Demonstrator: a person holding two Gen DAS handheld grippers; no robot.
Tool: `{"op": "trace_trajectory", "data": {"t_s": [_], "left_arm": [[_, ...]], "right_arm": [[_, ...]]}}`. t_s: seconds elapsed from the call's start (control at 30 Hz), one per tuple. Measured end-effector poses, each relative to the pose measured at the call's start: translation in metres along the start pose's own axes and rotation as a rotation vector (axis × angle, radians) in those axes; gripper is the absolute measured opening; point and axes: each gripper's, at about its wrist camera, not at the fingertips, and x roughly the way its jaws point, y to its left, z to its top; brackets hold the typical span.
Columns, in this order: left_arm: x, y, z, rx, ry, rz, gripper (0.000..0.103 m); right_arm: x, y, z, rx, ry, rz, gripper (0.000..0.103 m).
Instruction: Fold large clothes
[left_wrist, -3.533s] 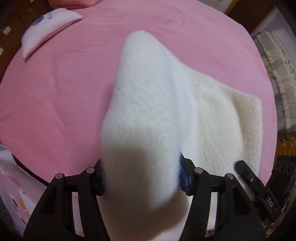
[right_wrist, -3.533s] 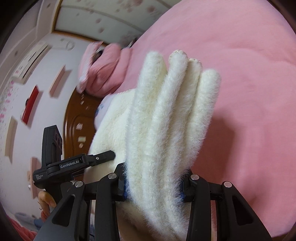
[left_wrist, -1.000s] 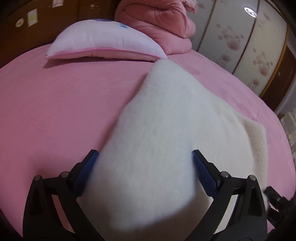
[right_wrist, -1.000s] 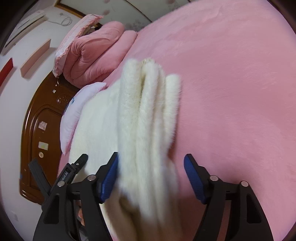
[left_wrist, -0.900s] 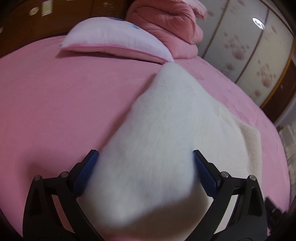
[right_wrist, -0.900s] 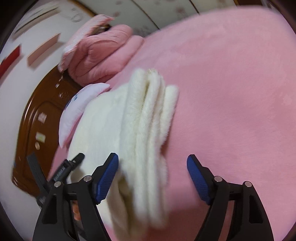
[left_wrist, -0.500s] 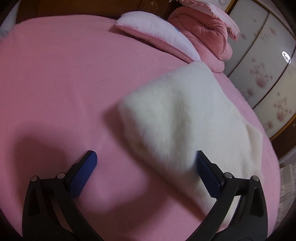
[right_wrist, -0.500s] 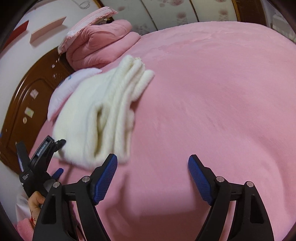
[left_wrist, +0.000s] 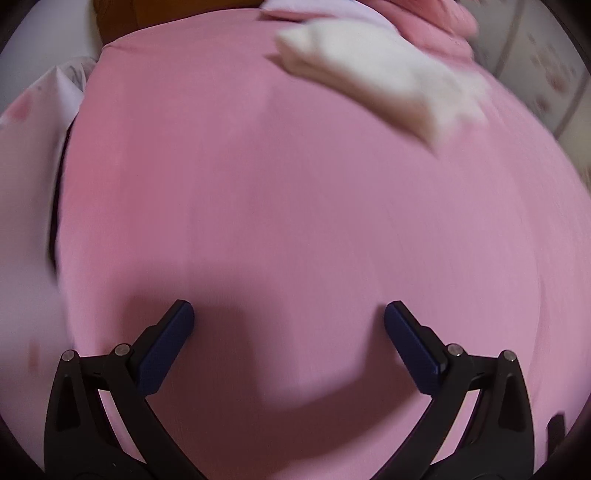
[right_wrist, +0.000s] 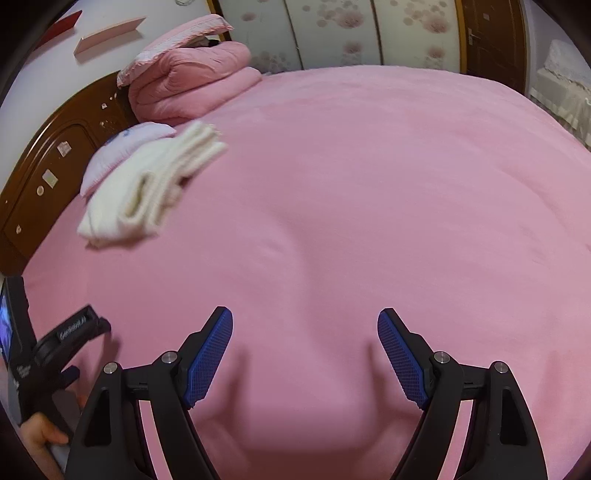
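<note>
The fluffy cream-white folded garment lies on the pink bed, touching the pale pink pillow, seemingly set aside as finished. Left gripper and right gripper hover well apart from the pillow, jaws spread, empty.

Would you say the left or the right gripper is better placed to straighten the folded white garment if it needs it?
Probably the left gripper: the folded white garment lies beside the pillow on that side, while the right gripper faces bare pink bedspread. Both are open and empty.
</note>
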Motion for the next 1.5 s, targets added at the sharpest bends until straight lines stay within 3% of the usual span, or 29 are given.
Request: {"op": "trace_trajectory", "data": {"t_s": [0.2,0.27,0.4,0.5,0.6,0.8,0.9,0.97,1.07,1.17,1.23,1.33,1.5], "left_arm": [[-0.083,-0.065,-0.131,0.225,0.105,-0.056,0.102],[-0.121,-0.093,-0.177,0.401,0.101,-0.092,0.102],[-0.186,-0.134,-0.240,0.642,0.123,-0.140,0.102],[-0.229,-0.160,-0.259,0.747,0.144,-0.192,0.102],[-0.268,-0.186,-0.244,0.810,0.173,-0.243,0.102],[-0.334,-0.210,-0.212,0.824,0.137,-0.308,0.102],[-0.360,-0.207,-0.189,0.888,0.064,-0.347,0.101],[-0.379,-0.200,-0.181,0.912,0.022,-0.369,0.101],[-0.395,-0.192,-0.172,0.900,0.034,-0.389,0.101],[-0.397,-0.186,-0.160,0.859,0.022,-0.355,0.101],[-0.399,-0.187,-0.153,0.840,0.037,-0.334,0.101],[-0.408,-0.187,-0.137,0.804,0.048,-0.384,0.101],[-0.436,-0.186,-0.130,0.846,-0.023,-0.404,0.101]], "right_arm": [[-0.095,-0.143,-0.054,-0.002,0.008,-0.143,0.082],[-0.127,-0.185,-0.067,0.032,0.009,-0.196,0.082],[-0.188,-0.249,-0.089,0.128,0.032,-0.261,0.082],[-0.226,-0.277,-0.099,0.187,0.058,-0.272,0.082],[-0.268,-0.299,-0.104,0.238,0.083,-0.264,0.082],[-0.320,-0.306,-0.095,0.305,0.119,-0.247,0.087],[-0.330,-0.303,-0.094,0.307,0.159,-0.231,0.088],[-0.327,-0.289,-0.090,0.307,0.197,-0.225,0.088],[-0.331,-0.280,-0.085,0.309,0.245,-0.206,0.088],[-0.336,-0.258,-0.073,0.316,0.260,-0.182,0.089],[-0.342,-0.247,-0.063,0.290,0.249,-0.183,0.089],[-0.350,-0.227,-0.051,0.232,0.218,-0.210,0.090],[-0.362,-0.198,-0.034,0.177,0.183,-0.217,0.090]]}}
